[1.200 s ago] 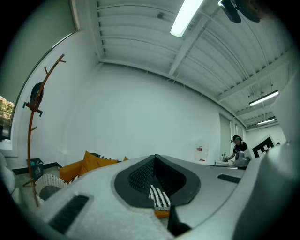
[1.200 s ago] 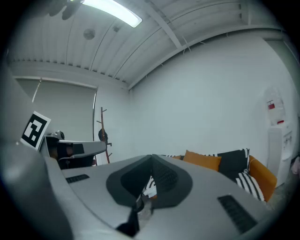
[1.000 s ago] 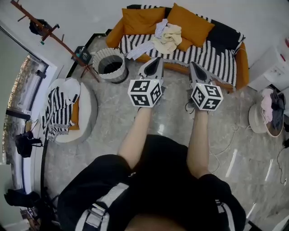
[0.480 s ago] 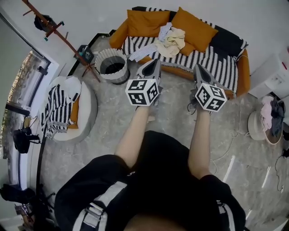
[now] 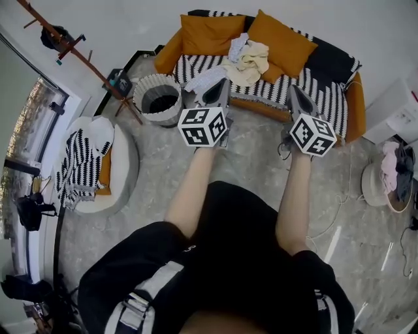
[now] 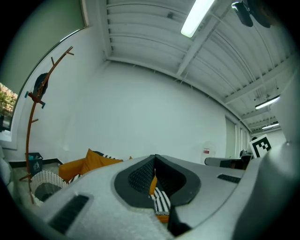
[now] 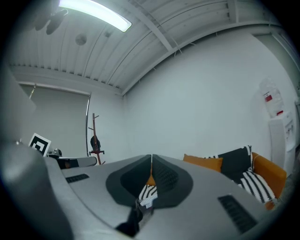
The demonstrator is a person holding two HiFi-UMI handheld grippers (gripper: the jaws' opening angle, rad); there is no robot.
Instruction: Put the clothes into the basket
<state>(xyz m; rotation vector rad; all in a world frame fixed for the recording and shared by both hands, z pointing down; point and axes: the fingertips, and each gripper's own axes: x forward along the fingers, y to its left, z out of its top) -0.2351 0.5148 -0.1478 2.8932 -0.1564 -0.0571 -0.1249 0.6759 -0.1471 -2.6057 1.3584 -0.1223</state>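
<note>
Ahead of you, an orange sofa with a black-and-white striped cover (image 5: 313,88) stands against the plain white wall (image 5: 117,16), with two orange cushions (image 5: 208,34) along its back edge. Grey marbled stone floor (image 5: 255,163) lies below. On your left a round white pouf (image 5: 126,160) sits near the window (image 5: 23,140), beside a brown wooden coat stand (image 5: 68,45). A long tube light (image 6: 199,18) glows on the ribbed white ceiling (image 6: 140,28).

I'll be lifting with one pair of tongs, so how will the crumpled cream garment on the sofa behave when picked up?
The cream garment lies crumpled in soft folds, so it will probably droop floppy from one pinch. It looks thin, likely light for its bulk. It overlaps a pale garment, which might drag along.
</note>
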